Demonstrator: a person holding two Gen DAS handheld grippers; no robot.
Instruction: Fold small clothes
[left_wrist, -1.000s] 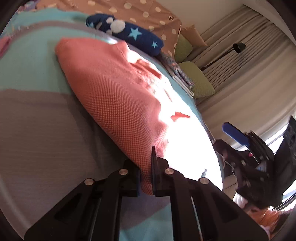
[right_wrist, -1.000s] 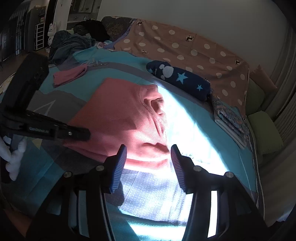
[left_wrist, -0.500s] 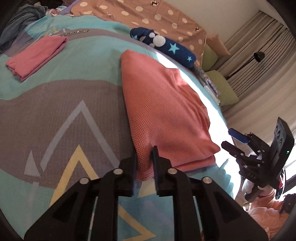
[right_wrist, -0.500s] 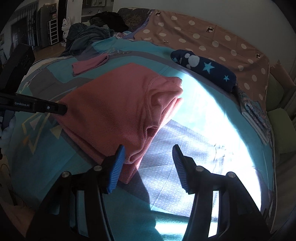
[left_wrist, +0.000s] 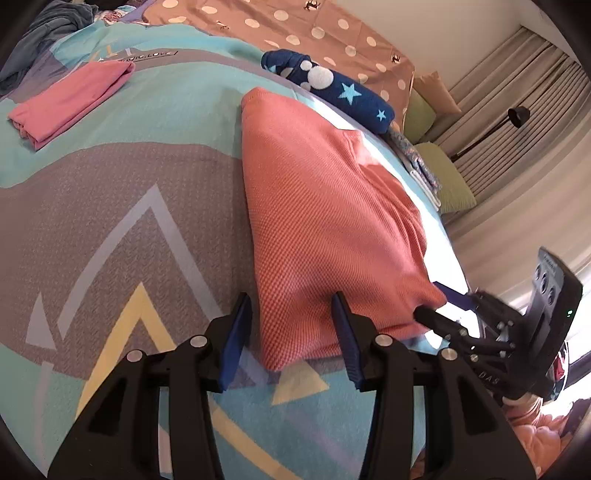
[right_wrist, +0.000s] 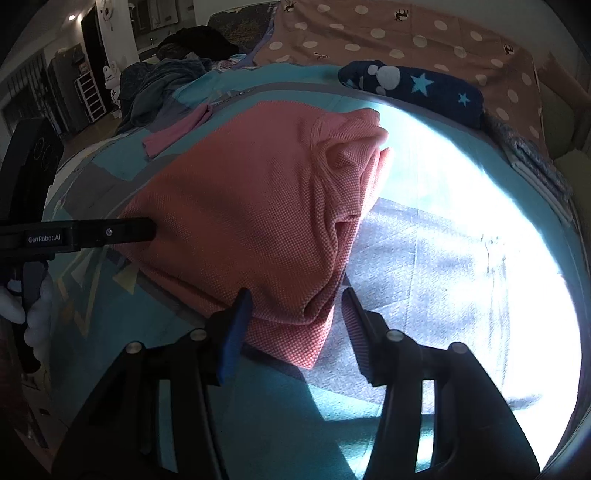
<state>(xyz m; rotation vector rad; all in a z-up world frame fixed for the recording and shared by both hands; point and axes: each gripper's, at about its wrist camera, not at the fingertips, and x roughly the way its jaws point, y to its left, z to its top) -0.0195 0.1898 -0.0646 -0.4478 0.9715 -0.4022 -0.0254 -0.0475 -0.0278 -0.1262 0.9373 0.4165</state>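
A salmon-orange knit top (left_wrist: 325, 229) lies folded on the bed cover, long side running away from me; it also shows in the right wrist view (right_wrist: 258, 206). My left gripper (left_wrist: 291, 314) is open, its jaws straddling the top's near corner without gripping it. My right gripper (right_wrist: 295, 310) is open around the other near corner. The right gripper shows in the left wrist view (left_wrist: 480, 325) at the garment's right corner. The left gripper's finger (right_wrist: 92, 234) shows in the right wrist view, touching the garment's left edge.
A folded pink garment (left_wrist: 70, 99) lies at the far left of the teal and grey bed cover (left_wrist: 110, 221). A navy star-print roll (left_wrist: 332, 88) lies behind the top, before a dotted brown cover (left_wrist: 295, 26). Green cushions (left_wrist: 447, 173) and curtains are at right.
My left gripper has let go of the top's corner and opened. The top was laid down flat on the bed. My right gripper moved in around the other corner.
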